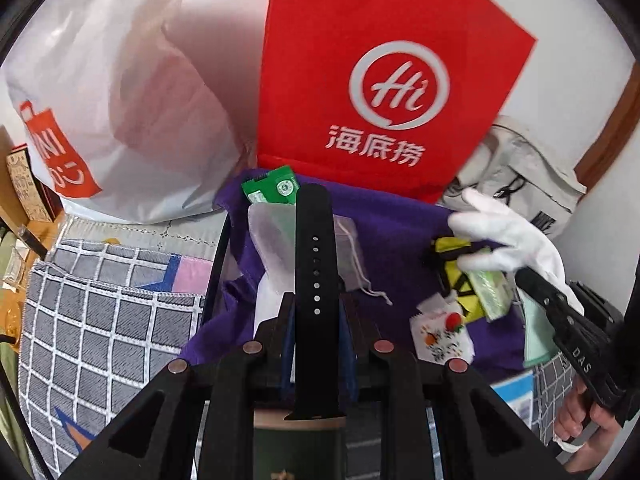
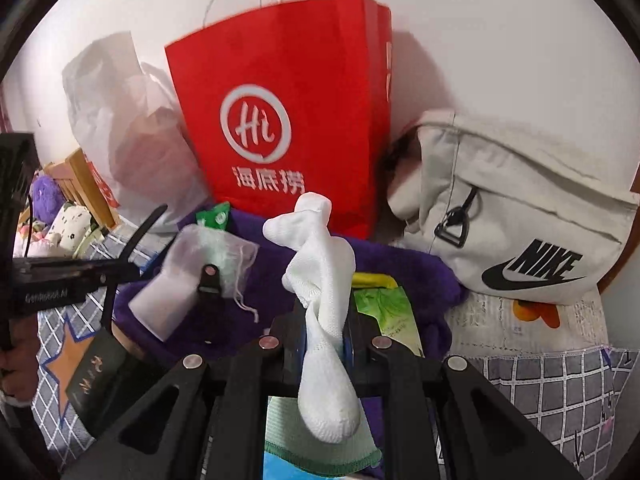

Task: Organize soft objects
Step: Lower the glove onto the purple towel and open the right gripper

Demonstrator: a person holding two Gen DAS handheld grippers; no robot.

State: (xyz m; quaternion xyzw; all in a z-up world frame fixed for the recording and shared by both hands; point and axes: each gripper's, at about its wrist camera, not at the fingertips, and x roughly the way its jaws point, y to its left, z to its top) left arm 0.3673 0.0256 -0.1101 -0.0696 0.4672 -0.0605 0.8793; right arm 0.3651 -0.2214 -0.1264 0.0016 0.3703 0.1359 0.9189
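A white knitted sock [image 2: 326, 308] hangs pinched at mid-length between the fingers of the right claw [image 2: 325, 344], toe drooping down, cuff end standing up and folded over. A black perforated strap [image 1: 315, 280] stands upright, clamped in the left claw [image 1: 316, 320]. Both are above a rumpled purple cloth [image 1: 396, 236] on the bed.

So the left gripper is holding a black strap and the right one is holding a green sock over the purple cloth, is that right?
Not quite: the sock is white, not green, as the right wrist view shows. The right gripper is shut on it above the purple cloth. The rest holds: the left gripper grips the black strap.
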